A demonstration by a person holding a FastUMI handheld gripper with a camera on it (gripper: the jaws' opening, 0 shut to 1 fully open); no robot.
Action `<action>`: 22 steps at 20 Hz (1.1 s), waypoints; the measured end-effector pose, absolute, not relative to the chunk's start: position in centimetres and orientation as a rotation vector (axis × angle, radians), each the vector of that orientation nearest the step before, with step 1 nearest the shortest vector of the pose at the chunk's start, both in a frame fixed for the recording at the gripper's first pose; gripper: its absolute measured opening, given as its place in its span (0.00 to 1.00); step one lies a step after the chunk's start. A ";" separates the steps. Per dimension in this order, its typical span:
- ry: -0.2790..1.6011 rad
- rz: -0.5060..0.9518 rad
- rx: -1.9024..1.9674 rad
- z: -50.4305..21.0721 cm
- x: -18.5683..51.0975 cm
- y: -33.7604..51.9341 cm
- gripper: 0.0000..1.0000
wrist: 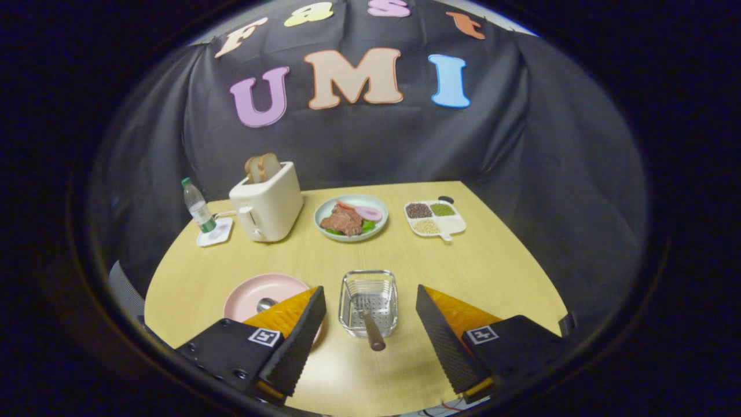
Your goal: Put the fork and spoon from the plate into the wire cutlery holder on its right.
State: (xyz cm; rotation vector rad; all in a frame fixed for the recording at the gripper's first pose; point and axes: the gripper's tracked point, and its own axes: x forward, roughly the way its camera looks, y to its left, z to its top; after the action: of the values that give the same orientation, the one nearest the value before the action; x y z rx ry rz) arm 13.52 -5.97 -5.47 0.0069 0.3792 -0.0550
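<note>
Here the fork (370,324) sits in the wire holder (369,301) with its handle sticking out, and the spoon (266,303) lies on the pink plate (260,292) just left of it. The gripper (370,330) is wide open and holds nothing, with the holder between its fingers. On the wooden table (492,272) by the black wall, the left finger hides most of the spoon.

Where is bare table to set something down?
Bare table lies right of the holder, and between plate and toaster. The back row is crowded: bottle, toaster, food dish, tray. Gripper open, empty.
</note>
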 end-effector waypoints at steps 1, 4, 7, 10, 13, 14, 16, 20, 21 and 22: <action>0.347 -0.054 0.008 -5.0 13.3 -5.3 0.99; 0.283 -0.065 -0.026 -4.2 12.1 -3.2 0.99; 0.255 -0.067 -0.018 -4.8 11.1 -0.3 0.99; 0.249 -0.061 -0.006 -6.0 10.6 2.2 0.99; 0.266 -0.037 0.010 -8.1 10.3 4.8 0.99; 0.286 -0.033 0.013 -9.1 10.1 5.5 0.99; 0.321 -0.022 0.026 -11.0 10.1 7.0 1.00; 0.388 0.002 0.007 -14.8 10.6 9.1 1.00; 0.405 0.008 0.005 -15.7 10.7 9.6 1.00; 0.422 0.016 0.006 -16.6 10.8 10.2 1.00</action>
State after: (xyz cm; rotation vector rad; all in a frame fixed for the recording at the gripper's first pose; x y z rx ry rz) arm 10.78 10.20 -16.61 0.0057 0.4223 0.0162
